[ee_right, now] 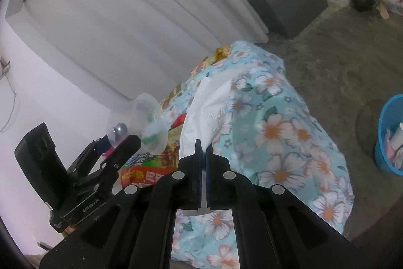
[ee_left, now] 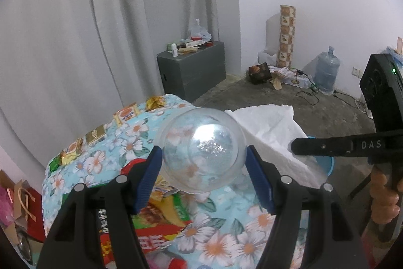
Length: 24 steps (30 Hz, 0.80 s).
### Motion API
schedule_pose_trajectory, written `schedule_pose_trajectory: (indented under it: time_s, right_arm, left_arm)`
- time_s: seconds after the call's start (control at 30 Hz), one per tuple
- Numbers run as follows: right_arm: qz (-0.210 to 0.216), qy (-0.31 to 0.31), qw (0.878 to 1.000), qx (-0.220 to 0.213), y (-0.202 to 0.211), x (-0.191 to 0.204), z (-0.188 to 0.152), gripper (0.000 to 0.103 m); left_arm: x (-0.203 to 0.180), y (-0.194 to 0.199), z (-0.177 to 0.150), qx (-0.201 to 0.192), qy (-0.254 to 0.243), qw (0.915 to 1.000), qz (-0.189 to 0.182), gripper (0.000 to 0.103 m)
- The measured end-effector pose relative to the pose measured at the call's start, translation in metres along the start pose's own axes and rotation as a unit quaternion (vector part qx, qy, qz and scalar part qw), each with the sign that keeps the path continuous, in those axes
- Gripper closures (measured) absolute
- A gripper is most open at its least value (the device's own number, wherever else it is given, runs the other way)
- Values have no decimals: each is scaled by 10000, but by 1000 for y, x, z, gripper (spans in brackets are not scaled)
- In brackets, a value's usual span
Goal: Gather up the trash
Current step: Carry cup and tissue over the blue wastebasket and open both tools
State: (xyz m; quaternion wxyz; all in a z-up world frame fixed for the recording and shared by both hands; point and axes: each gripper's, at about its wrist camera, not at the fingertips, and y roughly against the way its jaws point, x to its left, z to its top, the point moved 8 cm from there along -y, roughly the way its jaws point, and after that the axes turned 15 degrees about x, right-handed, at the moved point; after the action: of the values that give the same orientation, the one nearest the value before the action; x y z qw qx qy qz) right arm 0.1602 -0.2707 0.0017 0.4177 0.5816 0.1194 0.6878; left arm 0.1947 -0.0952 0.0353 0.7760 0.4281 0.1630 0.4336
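- Left gripper (ee_left: 204,155): jaws stand wide, blue pads pressed on both sides of a clear plastic disposable cup (ee_left: 201,153). Cup is held, bottom toward the camera, centre of the left wrist view.
- The same cup (ee_right: 144,122) shows in the right wrist view at left of centre, lifted off the table, mouth flaring toward the right of the frame.
- Right gripper (ee_right: 203,145): jaws pinched nearly together on a corner of a white embossed paper tissue (ee_right: 206,110). The tissue fans out from the tips up toward frame centre.
- In the left wrist view the tissue (ee_left: 272,127) spreads right of centre, with the right gripper's black finger (ee_left: 322,146) reaching in from the right edge. A hand (ee_left: 382,196) on its handle shows at lower right.
- Table with light blue floral cloth (ee_right: 284,132) lies below both grippers.
- Red-and-green printed snack wrapper (ee_left: 161,223) lies on the cloth under the left gripper, lower centre-left.
- Small gold and orange packets (ee_left: 126,114) sit in a row along the far left table edge.
- Blue plastic bucket (ee_right: 389,135) on the floor at the right edge of the right wrist view, some paper inside. Apart from the table.
- Grey box cabinet (ee_left: 191,67) stands by the curtain, upper centre.
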Motion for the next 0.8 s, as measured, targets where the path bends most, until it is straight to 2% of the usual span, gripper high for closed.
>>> schedule_pose_trajectory:
  time_s: [0.8]
  right_arm:
    - [-44,-675,9962,-550,63,-74,-15,102]
  left_arm:
    - [-85,-25,28,-12,-654,9978,-133,37]
